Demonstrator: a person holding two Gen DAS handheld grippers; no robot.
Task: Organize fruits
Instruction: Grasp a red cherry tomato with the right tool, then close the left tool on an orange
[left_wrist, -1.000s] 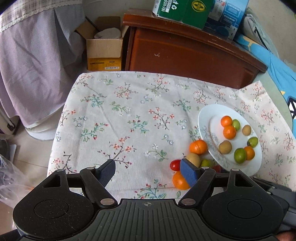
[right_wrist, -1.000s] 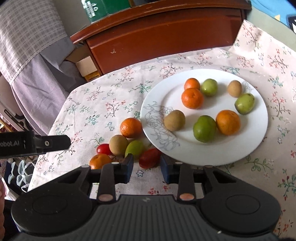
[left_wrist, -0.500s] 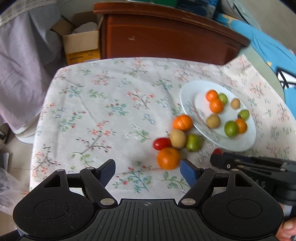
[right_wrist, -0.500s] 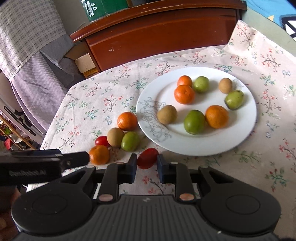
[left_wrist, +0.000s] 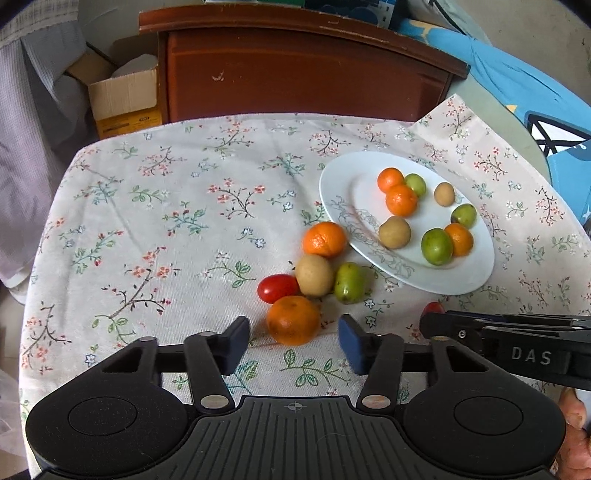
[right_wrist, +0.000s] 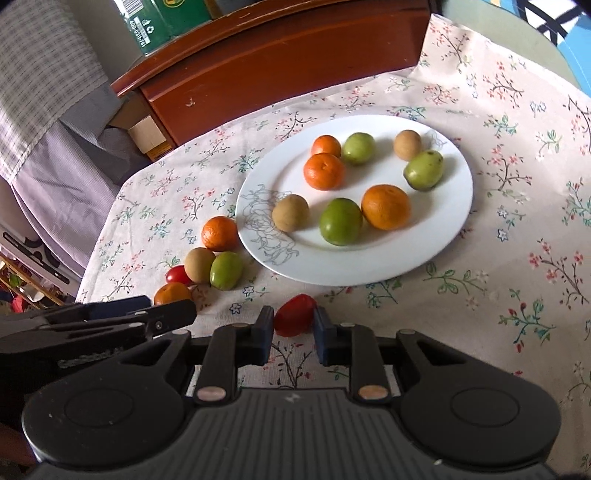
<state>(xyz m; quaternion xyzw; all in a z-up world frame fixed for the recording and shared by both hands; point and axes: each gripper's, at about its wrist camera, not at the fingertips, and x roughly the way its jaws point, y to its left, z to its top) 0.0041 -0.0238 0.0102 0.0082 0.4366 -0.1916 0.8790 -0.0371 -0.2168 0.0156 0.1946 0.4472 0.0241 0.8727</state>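
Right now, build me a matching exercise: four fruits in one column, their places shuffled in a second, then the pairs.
Things:
1. red tomato
2. nearest orange
3. big green fruit
4. oval green fruit

Places:
A. on the white plate, touching an orange
B. on the cloth, between the closing left gripper pads
C. clamped in the right gripper
D. on the cloth beside a tan fruit

Pairs: 1-C, 2-B, 3-A, 4-D
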